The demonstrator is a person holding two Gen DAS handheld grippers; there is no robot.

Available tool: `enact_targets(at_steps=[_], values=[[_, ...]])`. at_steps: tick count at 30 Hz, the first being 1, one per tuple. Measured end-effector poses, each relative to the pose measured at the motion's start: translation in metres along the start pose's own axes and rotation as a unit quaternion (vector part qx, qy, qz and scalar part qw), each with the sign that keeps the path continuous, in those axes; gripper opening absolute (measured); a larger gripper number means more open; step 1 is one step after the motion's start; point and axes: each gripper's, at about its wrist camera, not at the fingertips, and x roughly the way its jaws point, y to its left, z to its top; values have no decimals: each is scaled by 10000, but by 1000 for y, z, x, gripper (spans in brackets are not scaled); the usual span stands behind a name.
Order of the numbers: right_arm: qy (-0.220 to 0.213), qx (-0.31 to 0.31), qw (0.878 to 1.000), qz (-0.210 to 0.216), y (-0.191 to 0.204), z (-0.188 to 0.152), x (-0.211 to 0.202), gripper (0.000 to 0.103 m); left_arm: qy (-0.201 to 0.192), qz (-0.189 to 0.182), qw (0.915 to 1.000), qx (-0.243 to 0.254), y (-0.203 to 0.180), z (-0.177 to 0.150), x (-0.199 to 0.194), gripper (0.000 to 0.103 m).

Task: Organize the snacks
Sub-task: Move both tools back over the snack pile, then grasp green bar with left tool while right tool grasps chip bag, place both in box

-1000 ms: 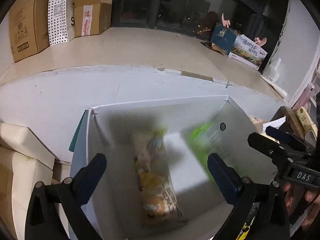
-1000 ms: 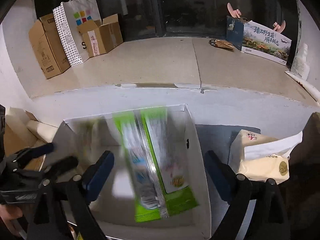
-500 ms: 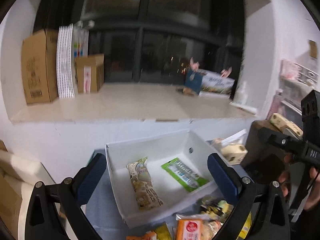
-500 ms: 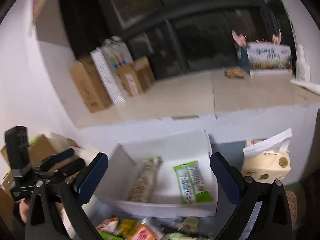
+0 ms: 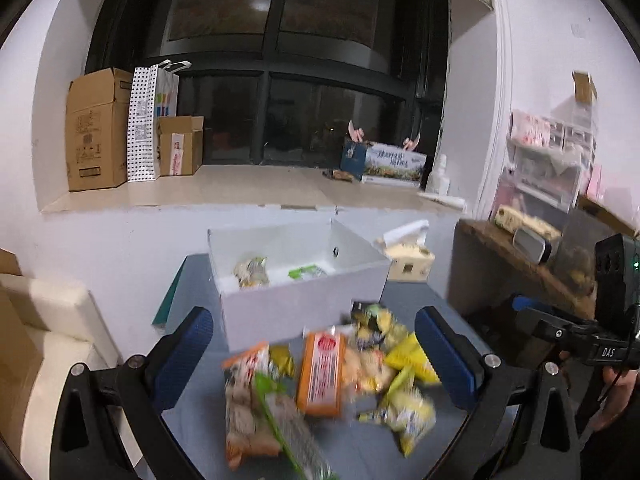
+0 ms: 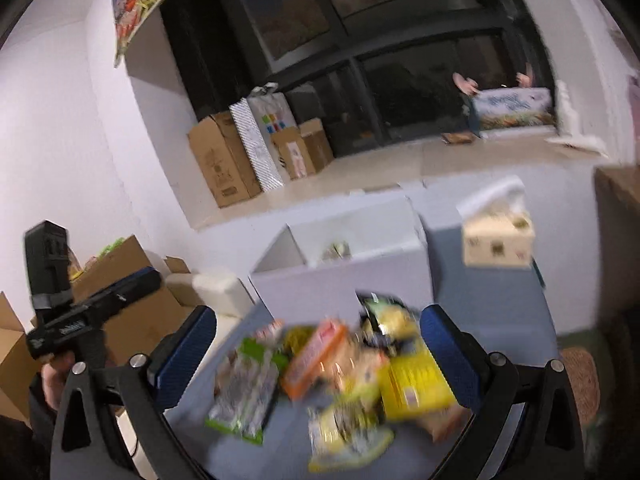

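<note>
Left wrist view shows the left tongs [image 5: 314, 354] spread wide with nothing between the blue pads, hanging above a heap of snack packets [image 5: 336, 380] on the grey-blue surface [image 5: 200, 412]. An orange packet [image 5: 322, 372] lies in the middle of the heap, yellow packets [image 5: 408, 360] to its right and a green-edged clear packet [image 5: 288, 432] toward the near edge; motion blur hides the printing. Just behind the heap stands a white box [image 5: 304, 308], open at the top, with a pale snack bag [image 5: 251, 273] and a green packet [image 5: 306, 272] lying inside, apart from each other. A tissue box [image 5: 410, 262] sits right of the white box, near its corner. Right wrist view shows the right tongs [image 6: 318, 354] likewise spread and empty over the same heap, where a yellow packet [image 6: 414, 384] lies nearest the right pad and a green and silver packet [image 6: 246, 396] nearest the left pad. Cardboard boxes [image 5: 98, 130] and a dotted paper bag [image 5: 146, 120] stand on the window ledge [image 5: 240, 188] behind.
</note>
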Motion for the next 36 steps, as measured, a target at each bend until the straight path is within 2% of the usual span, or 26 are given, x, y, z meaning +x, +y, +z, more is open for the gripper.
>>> enact_targets(at_steps=[4,8,13,17,21,25,27,29,33,36], values=[[186,37,9998,-117,-7,-22,-5,103,149,-17,9999,38,-4,-15,-6,103],[341,185,9992,-110,-21,-21,12,103,314,107,9994,-37,-1,-22,-2,103],[828,159,9964,-59,-35,-14,68,103,530,167,9983,-195,8,-30,8,103],[1254,-13,9917,-278,-51,-4,133,103,660,232,9971,-302,17,-39,13,103],[1365,-123,9892,-529,-65,6,180,103,809,341,9956,-334,23,-47,17,103],[2002,-53,9790,-372,-78,3,223,103,964,320,9941,-375,27,-55,26,103],[2082,59,9776,-306,-82,-1,230,103,1037,312,9933,-405,29,-58,30,103],[2072,-81,9775,-382,-80,-2,228,74,1124,294,9924,-417,31,-62,34,103],[1922,-347,9799,-418,-75,0,210,72,1276,271,9904,-467,30,-69,43,103],[1548,-452,9855,-522,-73,13,183,71,1415,256,9884,-481,30,-77,52,103]])
